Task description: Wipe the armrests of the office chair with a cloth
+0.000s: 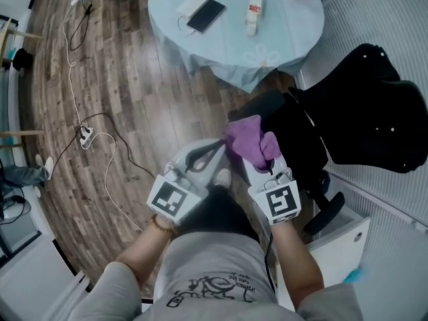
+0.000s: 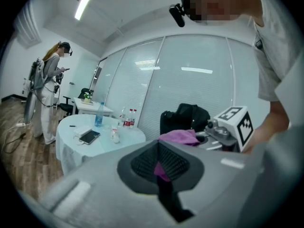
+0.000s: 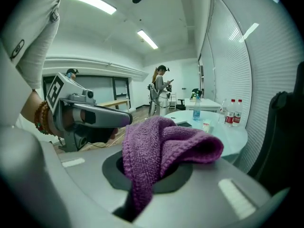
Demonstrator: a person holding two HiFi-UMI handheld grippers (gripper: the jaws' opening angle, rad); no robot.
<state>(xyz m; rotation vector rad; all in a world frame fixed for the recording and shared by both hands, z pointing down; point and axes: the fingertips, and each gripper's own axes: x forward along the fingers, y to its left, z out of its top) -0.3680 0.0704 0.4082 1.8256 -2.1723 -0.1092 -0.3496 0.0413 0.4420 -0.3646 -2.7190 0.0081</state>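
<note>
Purple cloth (image 1: pixel 249 141) sat pinched in right gripper (image 1: pixel 264 166) jaws, one corner apparently nipped by near-closed left gripper (image 1: pixel 212 151), likely bunching it for wiping office chair armrest (image 1: pixel 264 109) at 1 o'clock.

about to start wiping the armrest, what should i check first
1. Cloth gripped by the right gripper: ok, its jaws are shut on it.
2. Left gripper free of the cloth: not ok, purple shows between its shut jaws.
3. Cloth spread flat for wiping: not ok, it is bunched.
4. Armrest close by: ok, it is right beside the cloth in the head view.
5. Cloth touching the armrest: cannot tell.
</note>
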